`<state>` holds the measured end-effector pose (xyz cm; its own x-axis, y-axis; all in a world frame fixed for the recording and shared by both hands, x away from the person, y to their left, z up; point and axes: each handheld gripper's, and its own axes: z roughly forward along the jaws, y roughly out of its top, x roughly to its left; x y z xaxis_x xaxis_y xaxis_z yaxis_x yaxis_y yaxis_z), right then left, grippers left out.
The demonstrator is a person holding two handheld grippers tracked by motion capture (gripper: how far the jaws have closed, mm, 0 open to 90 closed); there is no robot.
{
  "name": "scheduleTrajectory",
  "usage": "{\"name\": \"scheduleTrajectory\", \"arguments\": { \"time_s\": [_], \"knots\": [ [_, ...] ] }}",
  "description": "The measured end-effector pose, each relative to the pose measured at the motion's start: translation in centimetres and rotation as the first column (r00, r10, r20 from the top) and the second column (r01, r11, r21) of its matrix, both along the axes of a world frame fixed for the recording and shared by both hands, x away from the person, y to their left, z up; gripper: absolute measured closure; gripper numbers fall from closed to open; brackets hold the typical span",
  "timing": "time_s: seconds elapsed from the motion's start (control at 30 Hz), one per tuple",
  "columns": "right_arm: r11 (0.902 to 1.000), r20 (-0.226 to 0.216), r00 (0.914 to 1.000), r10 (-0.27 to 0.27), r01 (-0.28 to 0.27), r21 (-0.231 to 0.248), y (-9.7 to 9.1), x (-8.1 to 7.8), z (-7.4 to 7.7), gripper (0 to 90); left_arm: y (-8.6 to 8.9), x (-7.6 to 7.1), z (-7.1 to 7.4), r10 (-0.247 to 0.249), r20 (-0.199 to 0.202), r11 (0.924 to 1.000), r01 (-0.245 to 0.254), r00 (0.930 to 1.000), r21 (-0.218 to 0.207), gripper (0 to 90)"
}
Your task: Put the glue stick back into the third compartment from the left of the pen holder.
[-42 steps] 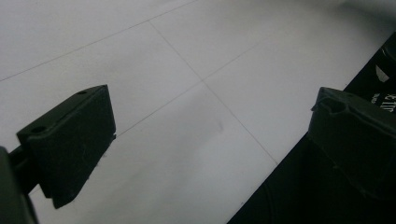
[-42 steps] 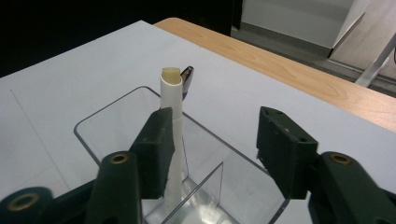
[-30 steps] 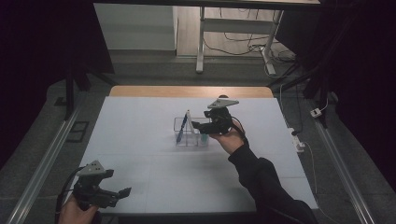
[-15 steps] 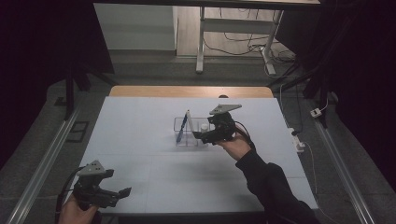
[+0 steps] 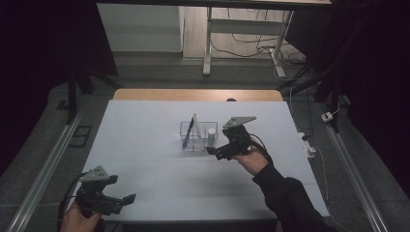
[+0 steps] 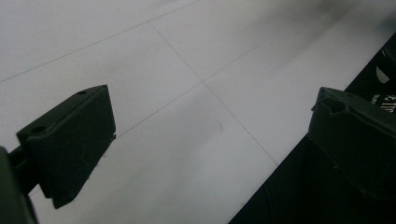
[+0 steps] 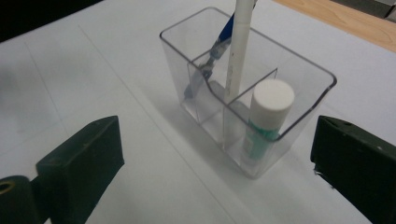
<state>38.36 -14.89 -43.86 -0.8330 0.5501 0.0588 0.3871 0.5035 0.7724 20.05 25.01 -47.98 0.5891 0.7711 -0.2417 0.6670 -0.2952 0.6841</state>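
A clear plastic holder [image 5: 199, 126] [image 7: 299, 56] with several compartments stands mid-table. In it lean a blue pen [image 5: 188, 133] [image 7: 219, 44] and a white pen [image 5: 195, 126] [image 7: 239, 46]. A glue stick [image 5: 211, 135] [image 7: 271, 107] with a white cap stands upright in its right end compartment. My right gripper [image 5: 214, 152] [image 7: 219, 140] is just right of and nearer than the holder. Its jaws have just been opening and now stand open with nothing gripped. At the table's near left corner my left gripper [image 5: 126, 199] [image 6: 210, 116] hangs open over bare white tabletop.
The white table surface [image 5: 145, 125] ends in a wooden strip [image 5: 193, 94] at the far side. The near edge [image 6: 280, 163] lies right under the left gripper. A metal frame leg and cables [image 5: 251, 43] are on the floor beyond.
The right gripper has drawn back from over the holder toward the near right, with its jaws apart. The glue stick now stands free in the holder. The left gripper has not moved.
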Motion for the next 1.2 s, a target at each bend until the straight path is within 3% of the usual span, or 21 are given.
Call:
{"name": "scheduleTrajectory", "arguments": {
  "time_s": [0.6,1.2],
  "knots": [
    [1.0000,-0.009,0.9999,-0.007,0.007,-0.006,-3.7,-3.0,-1.0,0.0,0.0,0.0,0.0,0.000,-0.001,1.0000,0.000,1.0000,0.000,0.1],
    [0.9958,-0.008,0.9960,-0.089,0.089,-0.020,-9.1,-6.0,-1.0,0.0,0.0,0.0,0.0,0.003,0.000,1.0000,-0.003,1.0000,0.000,0.0]
  ]
}}
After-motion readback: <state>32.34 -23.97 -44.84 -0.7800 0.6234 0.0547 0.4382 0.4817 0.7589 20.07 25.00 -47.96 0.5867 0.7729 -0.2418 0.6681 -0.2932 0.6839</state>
